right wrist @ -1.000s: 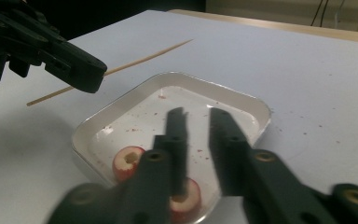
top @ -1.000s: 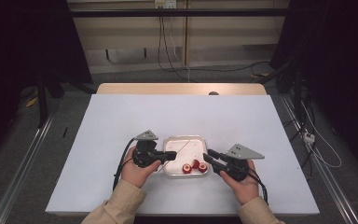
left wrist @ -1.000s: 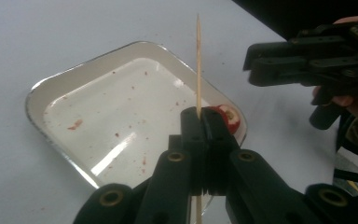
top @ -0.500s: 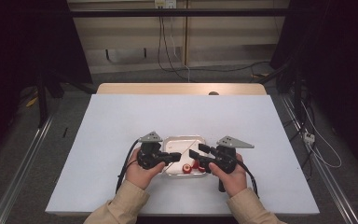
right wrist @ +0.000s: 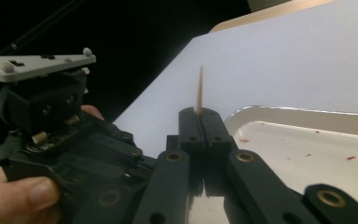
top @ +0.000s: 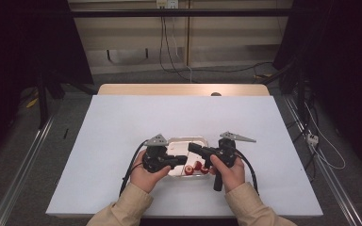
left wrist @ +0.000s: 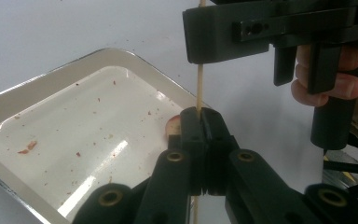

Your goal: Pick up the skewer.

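Both grippers are pinched on the same thin wooden skewer (left wrist: 198, 88), held over the near right part of the white tray (top: 179, 141) on the table (top: 122, 122). The left gripper (left wrist: 200, 116) has its jaws clenched on the stick lower down, with a pale, reddish piece of food (left wrist: 172, 125) just behind them. The right gripper (right wrist: 199, 116) has its jaws clenched on it too, with the pointed tip standing up free beyond them. From above, a few red pieces (top: 195, 167) lie in the tray between the two hands.

This looks like working food along or off the skewer. To do it well, I'd keep the two grips in line with the stick, so it isn't bent or snapped between them, and pull straight along its length. The work should stay over the tray so anything that slips off lands inside. The sharp end should point away from the fingers.

Compared with a second ago, the right hand has come in leftward from the tray's right edge and sits closer to the left gripper. Its jaws have just been closing, and now the skewer is between them. The left gripper has barely shifted, and the tray lies where it was.
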`<state>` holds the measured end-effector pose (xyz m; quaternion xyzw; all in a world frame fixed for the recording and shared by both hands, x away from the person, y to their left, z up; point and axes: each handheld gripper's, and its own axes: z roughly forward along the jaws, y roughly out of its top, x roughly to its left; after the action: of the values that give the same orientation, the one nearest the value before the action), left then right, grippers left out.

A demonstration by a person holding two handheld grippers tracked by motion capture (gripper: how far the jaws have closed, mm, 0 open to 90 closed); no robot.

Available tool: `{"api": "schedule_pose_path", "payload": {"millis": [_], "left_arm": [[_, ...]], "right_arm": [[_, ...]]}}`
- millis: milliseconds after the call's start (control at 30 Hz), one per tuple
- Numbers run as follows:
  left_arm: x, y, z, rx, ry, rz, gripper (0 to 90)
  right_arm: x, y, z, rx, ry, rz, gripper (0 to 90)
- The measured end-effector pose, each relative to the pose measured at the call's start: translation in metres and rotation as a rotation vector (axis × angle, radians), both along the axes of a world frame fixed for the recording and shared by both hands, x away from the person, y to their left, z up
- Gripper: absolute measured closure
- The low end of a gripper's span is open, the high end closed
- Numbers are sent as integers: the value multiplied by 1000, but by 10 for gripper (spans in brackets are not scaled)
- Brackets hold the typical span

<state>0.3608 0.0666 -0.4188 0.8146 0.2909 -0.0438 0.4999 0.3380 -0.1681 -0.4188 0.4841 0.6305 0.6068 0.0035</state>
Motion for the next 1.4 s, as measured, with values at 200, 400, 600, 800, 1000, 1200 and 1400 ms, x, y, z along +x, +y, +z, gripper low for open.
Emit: {"api": "schedule_pose_path", "payload": {"millis": [200, 400, 600, 800, 1000, 1200, 1400], "left_arm": [[0, 3, 2, -15, 23, 1, 879], [-4, 3, -3, 28, 35, -22, 844], [-3, 2, -6, 49, 43, -35, 893], [-4, 7, -3, 55, 58, -21, 900], [-1, 20, -1, 68, 67, 19, 900], [0, 34, 1, 72, 63, 53, 900], [-1, 39, -2, 77, 71, 47, 900]], "right_arm": [[0, 2, 5, 7, -15, 9, 895], [1, -1, 11, -6, -50, -8, 894], [0, -1, 11, 0, -48, -10, 894], [1, 2, 9, -47, -106, 1, 783], [2, -2, 4, -141, -142, -4, 401], [-4, -10, -11, -352, -138, 43, 328], [-8, -12, -24, -441, -104, 54, 264]]}}
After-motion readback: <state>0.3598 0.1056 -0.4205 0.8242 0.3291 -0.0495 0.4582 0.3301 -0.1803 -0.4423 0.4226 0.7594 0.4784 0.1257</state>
